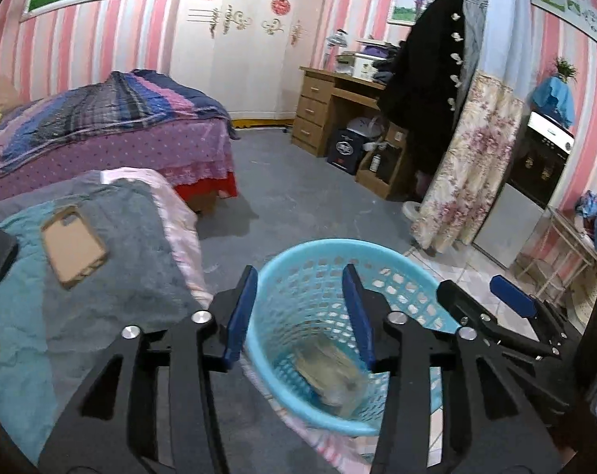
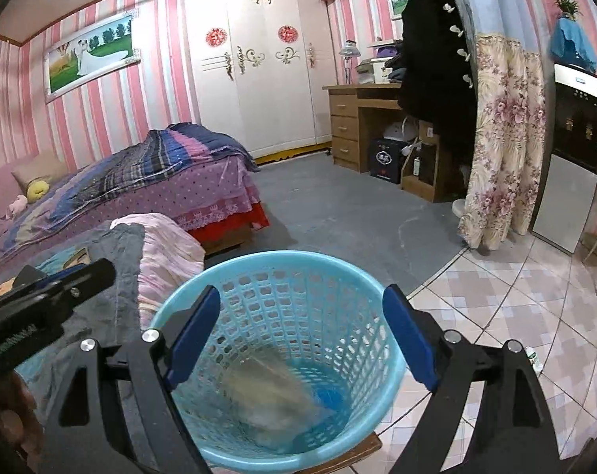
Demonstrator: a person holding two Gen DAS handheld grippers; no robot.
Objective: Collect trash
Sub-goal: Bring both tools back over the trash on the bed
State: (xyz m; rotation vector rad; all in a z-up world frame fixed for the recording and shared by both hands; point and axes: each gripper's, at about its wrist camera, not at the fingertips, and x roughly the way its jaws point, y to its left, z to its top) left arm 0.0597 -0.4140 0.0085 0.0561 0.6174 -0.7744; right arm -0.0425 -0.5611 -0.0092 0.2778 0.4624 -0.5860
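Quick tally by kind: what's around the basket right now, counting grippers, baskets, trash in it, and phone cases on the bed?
Grippers: 2, left gripper and right gripper, both open and empty
Baskets: 1, blue basket
Trash pieces inside: 1, crumpled wrapper, blurred
Phone cases: 1, tan phone case
Total: 5

Home bedroom: made bed (image 2: 148, 173), white wardrobe (image 2: 259, 71), wood desk (image 2: 357, 118), pink-striped walls (image 2: 81, 126), wedding pic (image 2: 89, 53).
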